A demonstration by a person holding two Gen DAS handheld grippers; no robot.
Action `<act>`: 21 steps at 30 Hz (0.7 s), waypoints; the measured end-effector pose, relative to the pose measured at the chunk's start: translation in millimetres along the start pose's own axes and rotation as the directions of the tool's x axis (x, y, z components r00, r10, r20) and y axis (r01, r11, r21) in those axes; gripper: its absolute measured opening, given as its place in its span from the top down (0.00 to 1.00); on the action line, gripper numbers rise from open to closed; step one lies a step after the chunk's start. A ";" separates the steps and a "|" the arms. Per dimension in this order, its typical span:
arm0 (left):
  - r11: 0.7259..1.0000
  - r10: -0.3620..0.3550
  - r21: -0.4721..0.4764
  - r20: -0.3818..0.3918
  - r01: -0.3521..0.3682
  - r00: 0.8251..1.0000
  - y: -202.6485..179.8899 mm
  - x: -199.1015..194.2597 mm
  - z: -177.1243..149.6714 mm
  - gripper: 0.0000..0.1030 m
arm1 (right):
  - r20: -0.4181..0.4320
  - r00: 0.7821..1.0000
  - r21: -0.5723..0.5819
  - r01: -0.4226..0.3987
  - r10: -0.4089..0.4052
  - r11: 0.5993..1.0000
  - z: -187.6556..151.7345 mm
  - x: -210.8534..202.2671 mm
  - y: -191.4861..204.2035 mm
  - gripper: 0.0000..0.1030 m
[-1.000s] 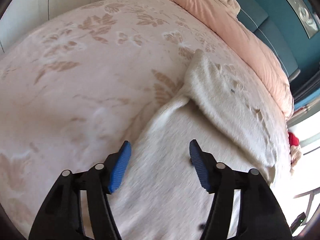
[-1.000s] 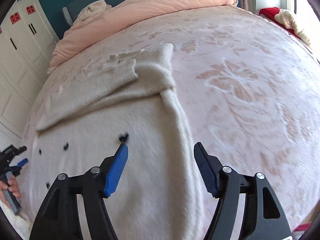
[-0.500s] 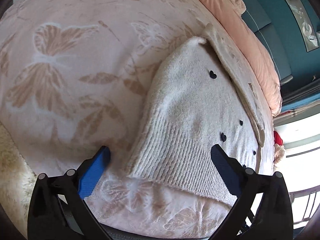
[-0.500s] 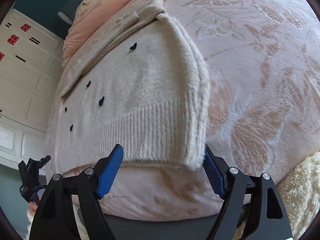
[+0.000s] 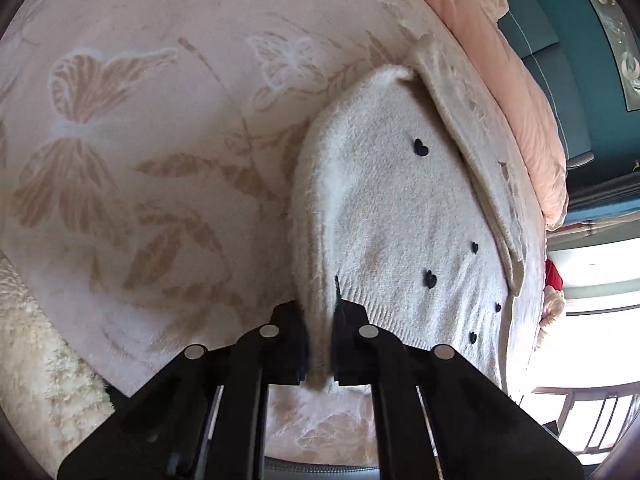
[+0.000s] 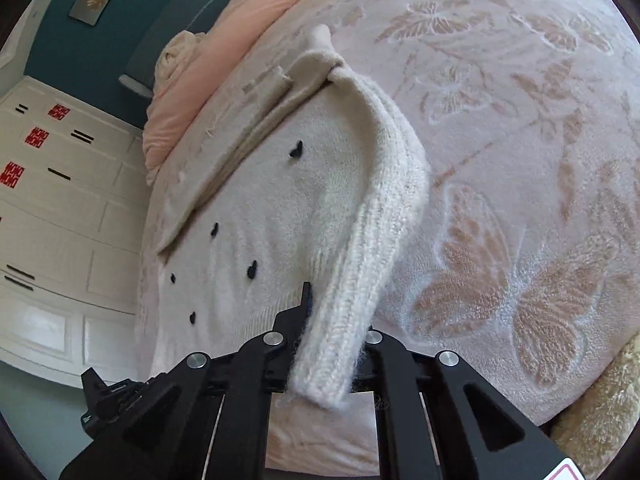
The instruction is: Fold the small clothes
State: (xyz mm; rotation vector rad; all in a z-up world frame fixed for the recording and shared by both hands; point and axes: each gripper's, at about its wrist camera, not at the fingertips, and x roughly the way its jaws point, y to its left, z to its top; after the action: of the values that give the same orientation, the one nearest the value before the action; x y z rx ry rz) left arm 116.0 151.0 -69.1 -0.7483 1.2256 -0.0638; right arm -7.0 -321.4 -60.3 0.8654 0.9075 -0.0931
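Sweater (image 5: 392, 216) lies flat on the bed (image 5: 160, 128), top edge turned down. Your left gripper (image 5: 320, 344) and right gripper (image 6: 332, 344) each pinch a hem corner; the main fold remains.

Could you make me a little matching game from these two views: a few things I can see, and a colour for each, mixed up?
Things:
1. fluffy knitted sweater
2. small heart-shaped buttons
3. rumpled duvet at the head of the bed
4. padded headboard wall

Colours:
A. teal
B. cream white
C. salmon pink
D. black

Pairs: 1-B, 2-D, 3-C, 4-A
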 end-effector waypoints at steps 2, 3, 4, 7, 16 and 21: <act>0.999 -0.025 0.024 0.000 0.025 1.000 -1.7 -19.5 -6.2 0.94 | 0.017 0.999 -0.031 -0.029 0.030 0.999 0.1 -18.7 10.4 0.94; 0.999 -0.035 0.039 0.000 0.035 0.999 -2.5 -29.6 -10.7 0.94 | 0.019 0.999 -0.053 -0.034 0.035 0.998 -1.1 -28.0 15.0 0.95; 0.997 -0.042 0.058 -0.001 0.042 0.999 -2.7 -39.4 -15.7 0.94 | 0.019 0.999 -0.077 -0.031 0.033 0.997 -3.0 -38.1 18.3 0.95; 0.992 -0.031 0.124 -0.009 0.032 0.999 -1.0 -66.9 -36.6 0.94 | -0.016 1.000 -0.142 0.000 -0.003 0.990 -14.2 -63.9 17.3 0.95; 0.949 0.140 0.306 -0.188 -0.078 0.972 47.2 -127.5 -155.6 0.94 | -0.347 0.895 -0.403 0.129 -0.281 0.906 -122.2 -126.7 -29.2 0.95; 0.957 0.174 0.266 -0.223 -0.112 0.959 58.3 -175.7 -186.4 0.94 | -0.420 0.871 -0.369 0.093 -0.256 0.925 -152.0 -182.0 -27.1 0.95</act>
State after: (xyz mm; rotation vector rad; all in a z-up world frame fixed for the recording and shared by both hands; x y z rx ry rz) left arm -129.8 180.8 18.8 -0.4356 1.4728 -0.1926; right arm -233.0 -284.1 6.9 0.4797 1.4076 0.1169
